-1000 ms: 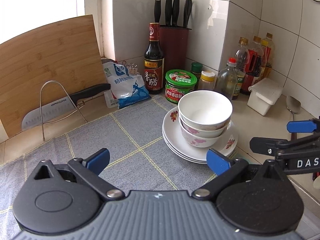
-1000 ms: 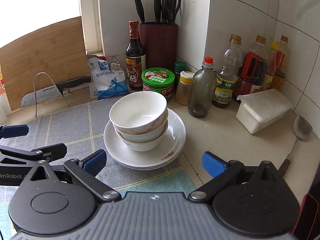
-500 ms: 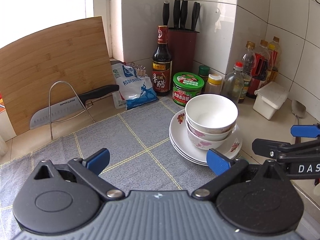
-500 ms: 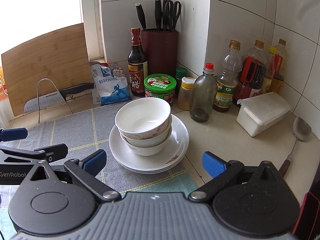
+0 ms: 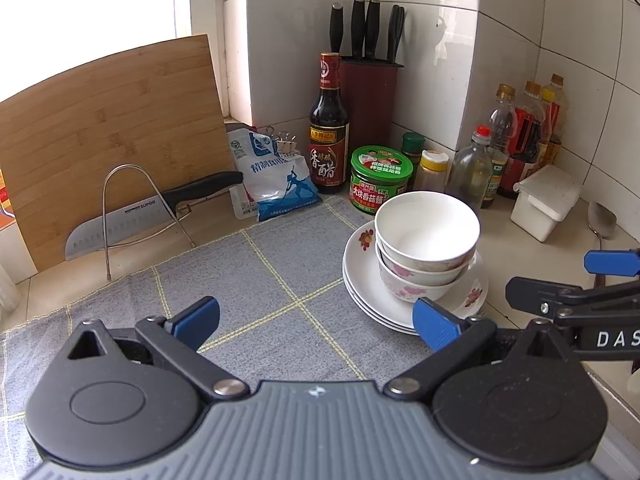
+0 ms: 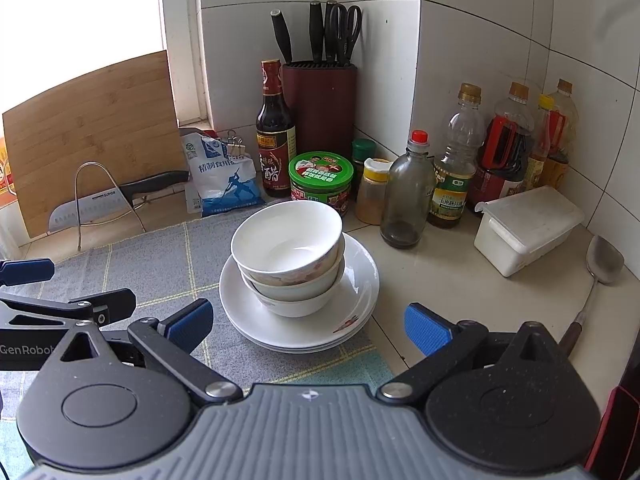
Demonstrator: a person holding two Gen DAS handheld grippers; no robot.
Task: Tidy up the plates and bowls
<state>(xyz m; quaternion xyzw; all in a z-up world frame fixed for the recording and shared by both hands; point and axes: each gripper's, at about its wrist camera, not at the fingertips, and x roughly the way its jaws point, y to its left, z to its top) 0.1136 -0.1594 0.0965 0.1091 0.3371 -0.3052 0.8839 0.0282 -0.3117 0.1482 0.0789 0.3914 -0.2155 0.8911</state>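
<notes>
Both grippers are held back from the work with jaws spread wide and nothing between the pads. The left gripper sits over the grey checked cloth; the right gripper sits at the cloth's right edge, where it meets the tiled counter. The task's things form one pile: two bowls nested upright, the top bowl seated in the lower bowl, both standing on a stack of plates — three rims can be counted at the near edge. The pile rests partly on the cloth and partly on the counter, just in front of the green-lidded jar and the vinegar bottle. In the right wrist view the pile lies directly ahead, centred between the fingers and close to the tips; in the left wrist view it lies ahead and to the right, with the right pad overlapping the plate rim in the picture. The right gripper is therefore judged the nearer and better aligned. The bowls and plates are round, so no long axis governs the approach — their axis is vertical and the bowl mouths face up. The stacking appears complete; any further grasp would best take a rim from the near side. Bottles standing close behind the pile limit overshoot.
</notes>
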